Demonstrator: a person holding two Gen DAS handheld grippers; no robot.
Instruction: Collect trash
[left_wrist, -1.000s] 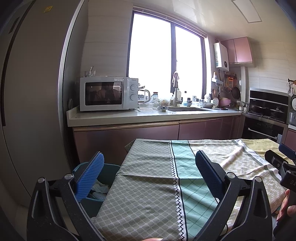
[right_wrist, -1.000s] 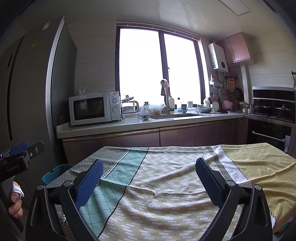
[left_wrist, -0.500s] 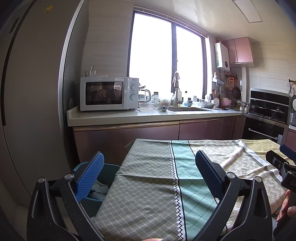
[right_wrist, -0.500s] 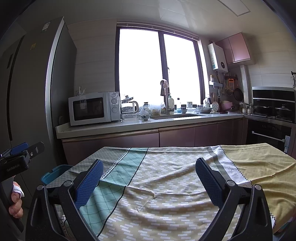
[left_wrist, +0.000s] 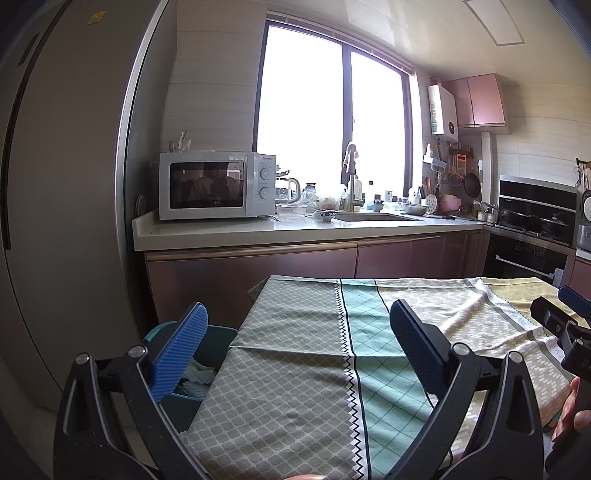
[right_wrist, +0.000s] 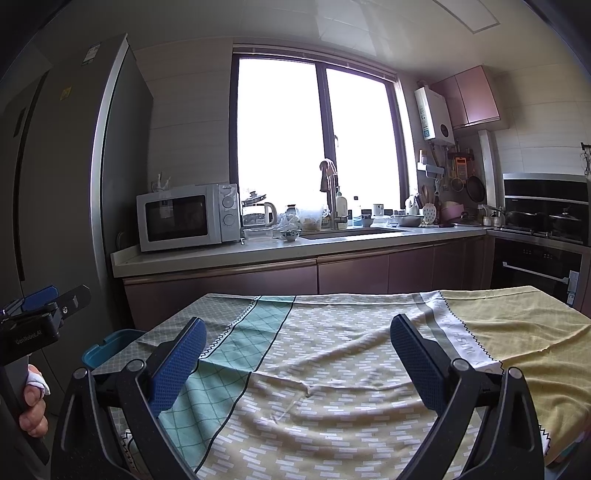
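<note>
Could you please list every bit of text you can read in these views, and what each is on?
"GenRobot.AI": on the left gripper's body.
Microwave brand above its dials: too small to read.
Tablecloth lettering, upside down: not legible.
Fridge stickers: blurred.

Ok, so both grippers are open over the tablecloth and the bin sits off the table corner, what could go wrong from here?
1. The tablecloth is wrinkled and loose; a low pass by the right gripper could snag and drag it.
2. The blue bin sits below the table edge, partly hidden behind the left gripper, so a drop could miss.
3. No trash shows on the cloth; white scraps already lie in the bin, so searching may waste motion.
</note>
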